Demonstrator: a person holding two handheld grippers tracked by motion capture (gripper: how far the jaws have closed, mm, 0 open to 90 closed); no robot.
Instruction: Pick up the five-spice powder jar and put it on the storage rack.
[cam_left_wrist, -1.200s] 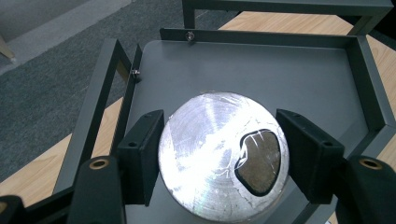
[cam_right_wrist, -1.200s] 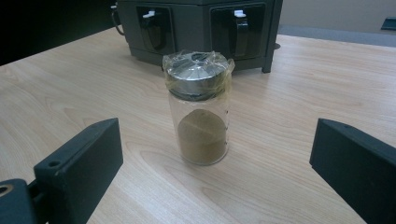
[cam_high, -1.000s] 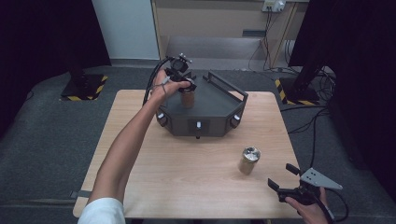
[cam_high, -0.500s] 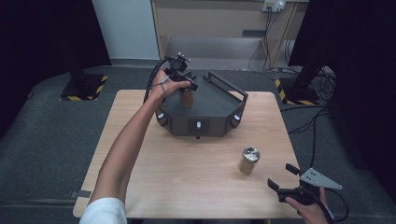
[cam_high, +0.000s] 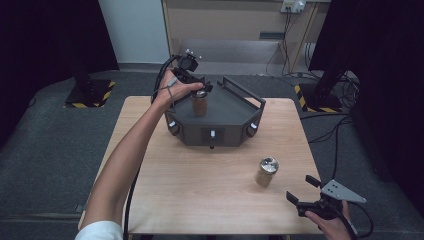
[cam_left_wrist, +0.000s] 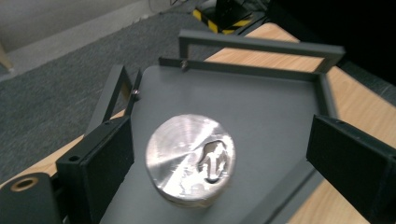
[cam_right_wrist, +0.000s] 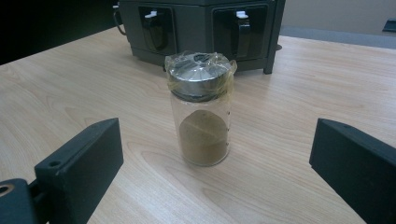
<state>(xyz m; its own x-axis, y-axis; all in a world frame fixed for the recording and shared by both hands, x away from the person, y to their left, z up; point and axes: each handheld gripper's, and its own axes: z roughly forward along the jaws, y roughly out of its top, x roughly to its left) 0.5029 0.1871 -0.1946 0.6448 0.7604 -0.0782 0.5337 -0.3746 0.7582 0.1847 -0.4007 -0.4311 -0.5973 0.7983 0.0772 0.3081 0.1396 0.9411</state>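
1. High view: the left gripper (cam_high: 199, 89) hangs over a spice jar (cam_high: 199, 103) that stands upright on the flat top of a dark grey rack (cam_high: 230, 107), at about 10 o'clock on that top. The rack sits on the far half of the wooden table (cam_high: 150, 175). A second spice jar (cam_high: 266, 172) stands on the bare wood toward 4 o'clock from the rack. The right gripper (cam_high: 301, 190) is at the table's near right corner, at 5 o'clock from that jar and apart from it.
2. Left gripper view: the jaws have just been opening and now stand wide on either side of the jar's silver lid (cam_left_wrist: 190, 159). The left pad is just beside it, and the right pad is well clear.
3. Right gripper view: the jaws are wide apart and hold nothing. The second jar, its cap wrapped in clear film (cam_right_wrist: 200, 67), stands ahead at 12 o'clock with brown powder low inside. The rack's front is behind it.
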